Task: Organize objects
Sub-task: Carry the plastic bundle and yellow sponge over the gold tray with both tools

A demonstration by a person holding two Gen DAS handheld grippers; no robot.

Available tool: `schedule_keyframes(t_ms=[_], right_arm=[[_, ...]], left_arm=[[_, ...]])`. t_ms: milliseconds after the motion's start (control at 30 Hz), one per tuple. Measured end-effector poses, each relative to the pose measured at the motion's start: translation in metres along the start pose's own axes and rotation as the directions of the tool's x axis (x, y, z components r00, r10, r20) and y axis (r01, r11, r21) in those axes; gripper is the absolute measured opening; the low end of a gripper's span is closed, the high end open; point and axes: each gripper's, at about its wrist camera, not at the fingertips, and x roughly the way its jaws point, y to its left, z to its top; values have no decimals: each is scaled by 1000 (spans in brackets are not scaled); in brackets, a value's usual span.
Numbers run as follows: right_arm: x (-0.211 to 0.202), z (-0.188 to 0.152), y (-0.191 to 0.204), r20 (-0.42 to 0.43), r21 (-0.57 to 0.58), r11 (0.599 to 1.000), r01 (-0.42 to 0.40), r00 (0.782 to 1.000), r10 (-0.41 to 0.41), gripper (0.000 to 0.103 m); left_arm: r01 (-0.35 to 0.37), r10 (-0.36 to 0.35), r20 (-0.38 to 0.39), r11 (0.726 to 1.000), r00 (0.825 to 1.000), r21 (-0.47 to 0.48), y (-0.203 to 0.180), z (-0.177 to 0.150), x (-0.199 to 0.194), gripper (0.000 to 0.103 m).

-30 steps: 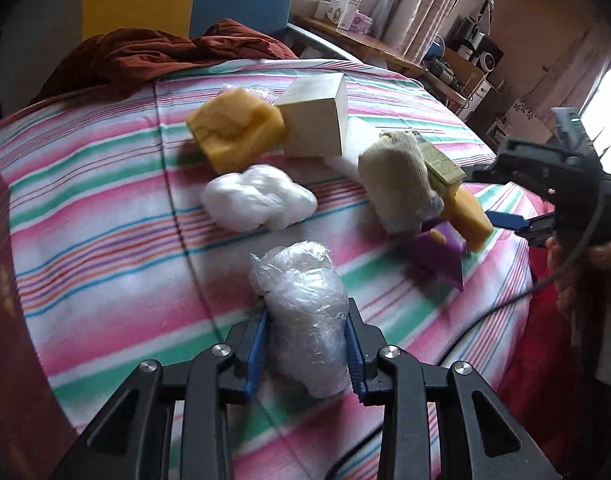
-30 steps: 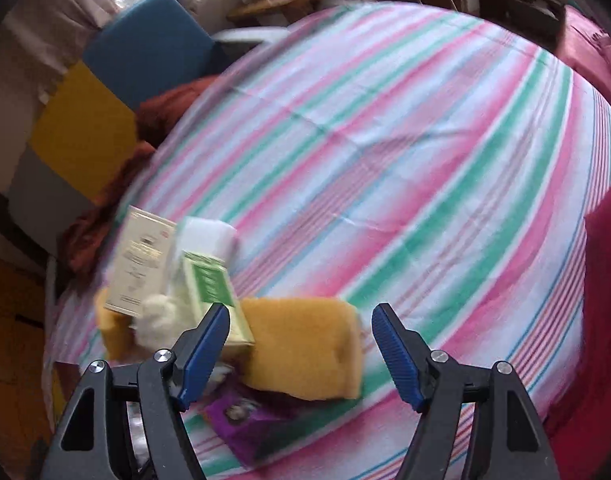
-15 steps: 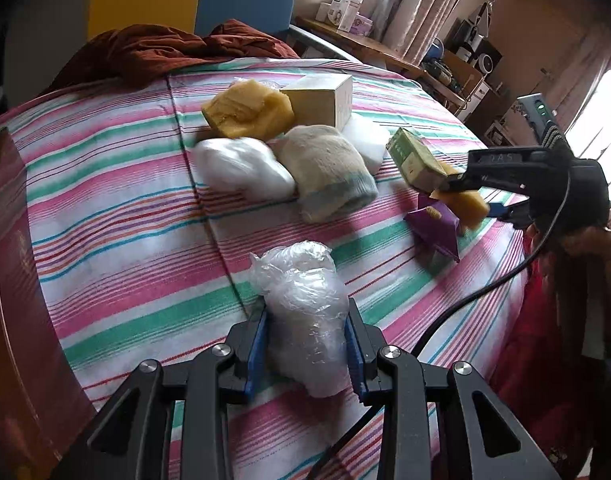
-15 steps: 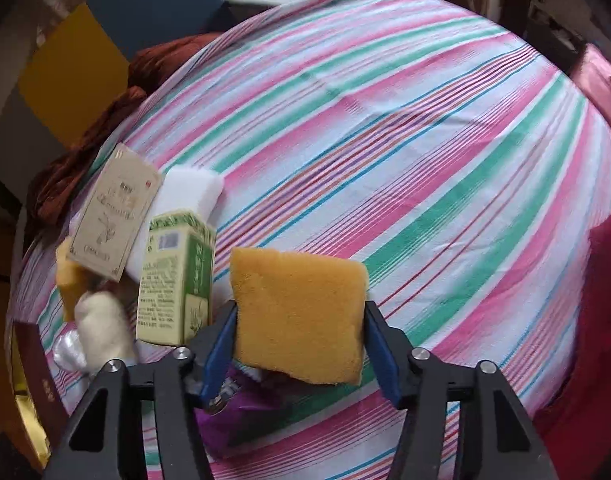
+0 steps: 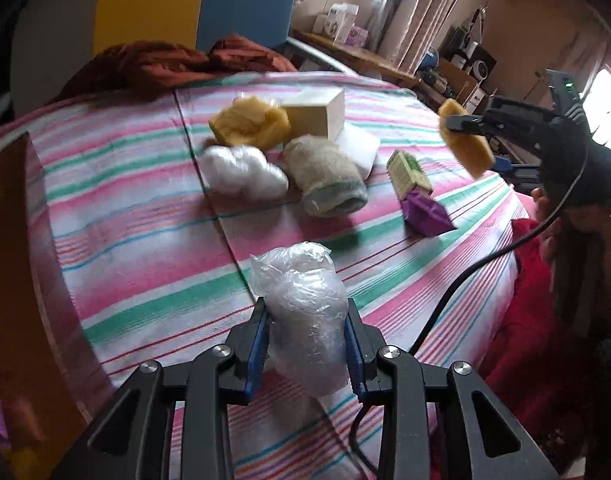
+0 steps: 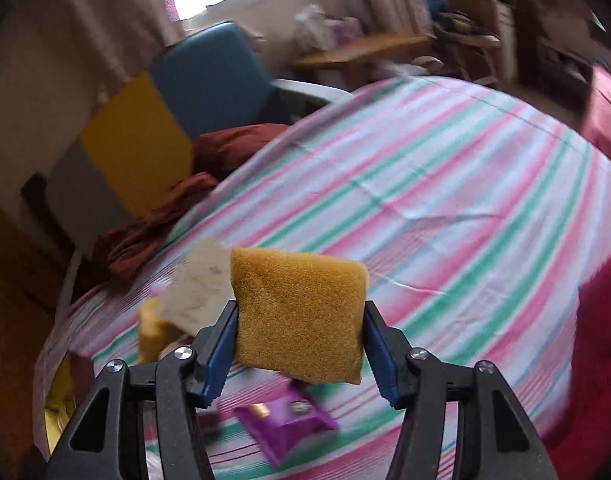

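Left gripper (image 5: 307,346): jaws drawn in tight, pinching a crinkled clear plastic bundle (image 5: 303,312) between blue pads, held above the striped cloth (image 5: 145,240).

Right gripper (image 6: 299,344): jaws half spread, clamped on one coarse orange sponge (image 6: 299,314), a squarish pad, lifted clear of the cloth.

Ahead of the left gripper, one each: white fluffy wad (image 5: 241,170), yellow crumpled lump (image 5: 249,124), cream box (image 5: 315,114), rolled grey-beige sock (image 5: 327,178), white foam slab (image 5: 359,146), green carton (image 5: 409,172), glossy purple packet (image 5: 425,214). Carton leans on the packet, or so it seems through the blur. Rust-red fabric (image 5: 173,64) bunched at the far edge.
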Motion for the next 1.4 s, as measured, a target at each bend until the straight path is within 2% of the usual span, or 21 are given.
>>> schedule_keyframes(t_ms=[100, 367, 567, 700, 933, 1133, 1400], right_arm=[[-2, -3, 15, 0, -58, 997, -41, 999, 42, 59], [-9, -14, 36, -16, -156, 986, -51, 999, 49, 59], [-11, -18, 43, -23, -193, 979, -61, 998, 57, 59], [-12, -25, 54, -45, -237, 968, -78, 997, 69, 59], [-19, -46, 87, -93, -310, 941, -138, 989, 114, 59], [-27, -68, 129, -150, -338, 908, -249, 966, 209, 59], [-27, -108, 189, -258, -371, 842, -391, 915, 311, 60]], left_arm=[[-10, 10, 34, 1000, 999, 6, -1, 3, -16, 34], [-73, 74, 139, 997, 987, -12, 5, 7, -63, 35], [-182, 184, 210, 983, 960, -29, 17, 5, -94, 35], [-218, 224, 231, 975, 947, -52, 27, 3, -107, 35], [-242, 261, 233, 964, 937, -106, 48, -6, -121, 35], [-252, 280, 231, 957, 932, -145, 63, -14, -129, 35], [-260, 306, 204, 939, 930, -226, 92, -32, -136, 35]])
